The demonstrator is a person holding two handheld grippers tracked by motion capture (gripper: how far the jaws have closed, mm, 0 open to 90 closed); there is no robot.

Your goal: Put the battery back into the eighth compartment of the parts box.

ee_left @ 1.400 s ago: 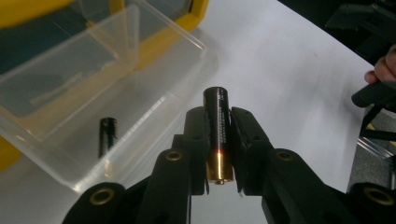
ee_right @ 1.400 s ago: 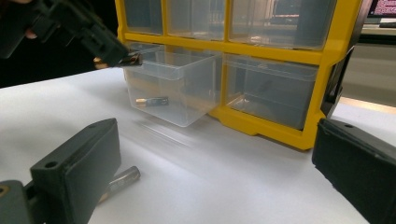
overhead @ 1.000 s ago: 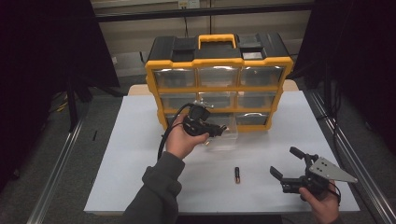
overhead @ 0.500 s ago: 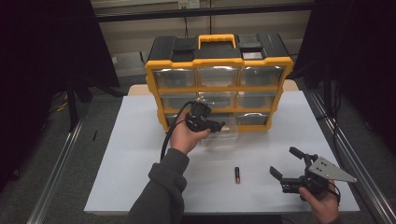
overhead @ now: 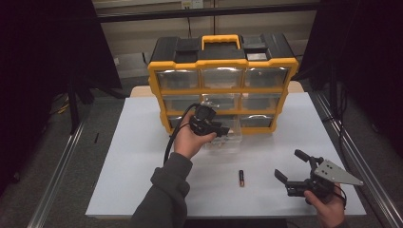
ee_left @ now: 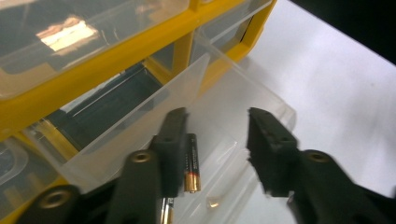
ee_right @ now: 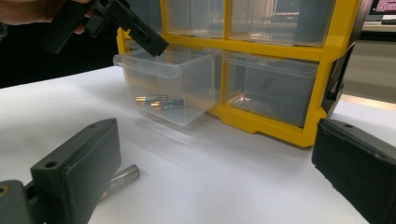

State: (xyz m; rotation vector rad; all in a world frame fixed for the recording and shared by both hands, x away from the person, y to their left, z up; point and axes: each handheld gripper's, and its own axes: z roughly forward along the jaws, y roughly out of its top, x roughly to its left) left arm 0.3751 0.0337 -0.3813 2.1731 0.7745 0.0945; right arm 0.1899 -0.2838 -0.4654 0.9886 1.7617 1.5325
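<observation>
From the high view, we hold the left gripper (overhead: pixel 223 130) over the pulled-out clear drawer (overhead: pixel 227 137) at the bottom middle of the yellow organizer (overhead: pixel 221 88); whether its jaws are apart we cannot read from here. The right gripper (overhead: pixel 291 166) rests low on the white table (overhead: pixel 133 156) with its jaws spread wide and empty. A loose battery (overhead: pixel 241 178) lies on the table just to the left of that gripper, its long axis running away from us, so the right hand is clearly the nearer one for it.

In the left gripper view, the jaws have just been opening and stand partly apart with nothing pressed between them; a battery in the drawer (ee_left: pixel 192 161) lies below, beside the left jaw, lengthwise along it.

In the right gripper view, the wide jaws frame the drawer (ee_right: pixel 170 84), where two batteries (ee_right: pixel 156 101) rest on its floor, and the loose battery's end (ee_right: pixel 122 177) peeks from behind the left jaw.
</observation>
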